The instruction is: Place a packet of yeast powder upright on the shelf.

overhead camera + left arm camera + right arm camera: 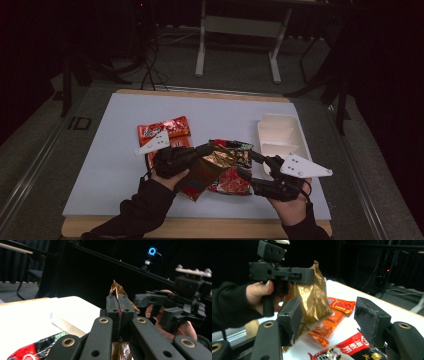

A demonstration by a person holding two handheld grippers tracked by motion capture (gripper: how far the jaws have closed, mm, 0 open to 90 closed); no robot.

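1. Two tongs in play. Left tongs [207, 148] clamped tight on the top edge of a gold foil packet [207, 172], which hangs off the worktop [115, 150], long axis running down toward the person.
2. In the left gripper view the packet's crinkled gold corner [116, 288] pokes out above the closed jaws.
3. Red snack packets [167, 129] lie flat beyond the left hand [167, 175], near but apart from the lifted packet.
4. Key relation: packet sits just left of the right tongs [332, 317], in the right gripper view close against the left jaw, not yet between the pads. Right hand [292, 207] is the nearer free one.
5. Right tongs at a middling gap, nothing pinched. Judgement: a short sideways shift would put the foil's free edge between the pads.
6. More red-and-black packets [232, 177] lie under and between the tongs.
7. White compartment tray [280, 135] far right, looks empty.
8. Surface: pale sheet on a wooden top. Room dark; metal stand legs [202, 45] behind.
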